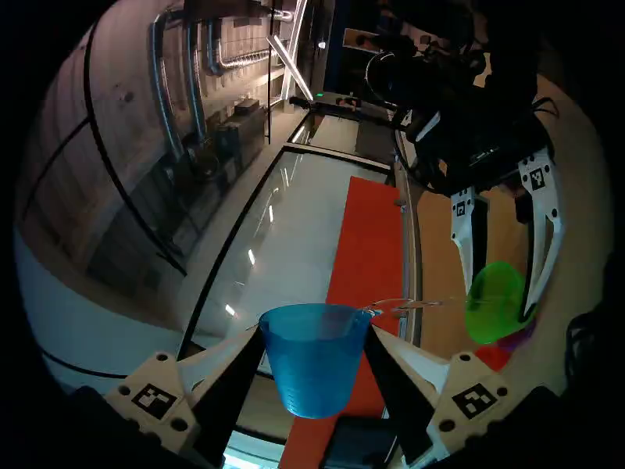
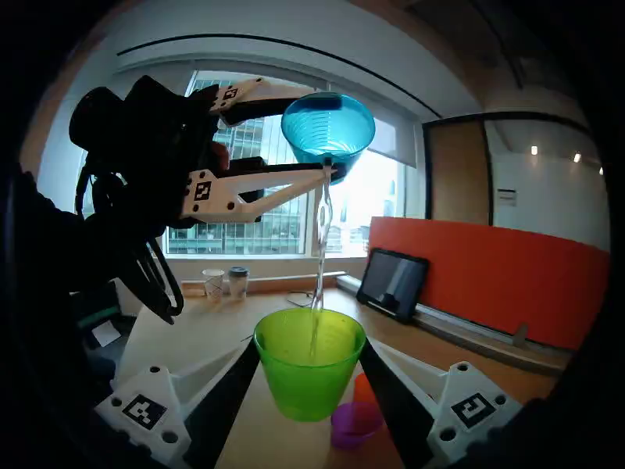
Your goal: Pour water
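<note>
My left gripper (image 1: 316,334) grips the tilted blue cup (image 1: 315,367), and my right gripper (image 2: 309,349) grips the green cup (image 2: 308,383). I would tilt gently, so the stream (image 2: 320,250) lands in the centre.

A pale wooden table (image 2: 195,328) runs across the lower half of the right gripper view. At lower centre a purple cup (image 2: 353,422) and an orange cup (image 2: 364,386) stand on it, just beside each other. Two paper cups (image 2: 213,282) sit at its far edge, left of centre, and a dark tablet (image 2: 393,283) leans right of centre.
</note>
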Demonstrator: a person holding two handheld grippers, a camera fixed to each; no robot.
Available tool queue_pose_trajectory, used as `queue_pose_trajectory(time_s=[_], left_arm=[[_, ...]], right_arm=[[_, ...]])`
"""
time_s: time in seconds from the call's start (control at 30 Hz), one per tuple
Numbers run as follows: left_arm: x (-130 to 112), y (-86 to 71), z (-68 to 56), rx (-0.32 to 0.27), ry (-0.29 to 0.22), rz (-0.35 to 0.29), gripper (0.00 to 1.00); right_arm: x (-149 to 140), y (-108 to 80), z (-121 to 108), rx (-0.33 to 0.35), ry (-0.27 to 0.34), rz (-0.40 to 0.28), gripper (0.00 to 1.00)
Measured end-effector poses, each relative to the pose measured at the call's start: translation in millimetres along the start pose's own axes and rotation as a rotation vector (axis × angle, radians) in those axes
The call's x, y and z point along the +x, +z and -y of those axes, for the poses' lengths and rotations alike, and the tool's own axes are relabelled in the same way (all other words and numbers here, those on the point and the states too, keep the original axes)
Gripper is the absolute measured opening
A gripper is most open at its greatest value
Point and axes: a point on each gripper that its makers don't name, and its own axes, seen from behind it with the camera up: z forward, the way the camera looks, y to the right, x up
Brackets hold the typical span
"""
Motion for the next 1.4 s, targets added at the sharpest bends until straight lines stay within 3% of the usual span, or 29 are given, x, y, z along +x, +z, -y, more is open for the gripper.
queue_pose_trajectory(time_s=[0.6,1.0,1.4], left_arm=[[9,0.1,0.1,0.010,0.092,-0.010,0.86],[11,1.1,10.2,0.022,0.156,-0.013,0.86],[16,-0.6,9.9,0.033,0.223,-0.019,0.86]], right_arm=[[1,-2.6,-1,-0.008,-0.004,-0.004,0.91],[2,-3.2,-1,-0.008,-0.010,-0.005,0.91],[3,-2.0,-1,-0.010,-0.010,-0.009,0.91]])
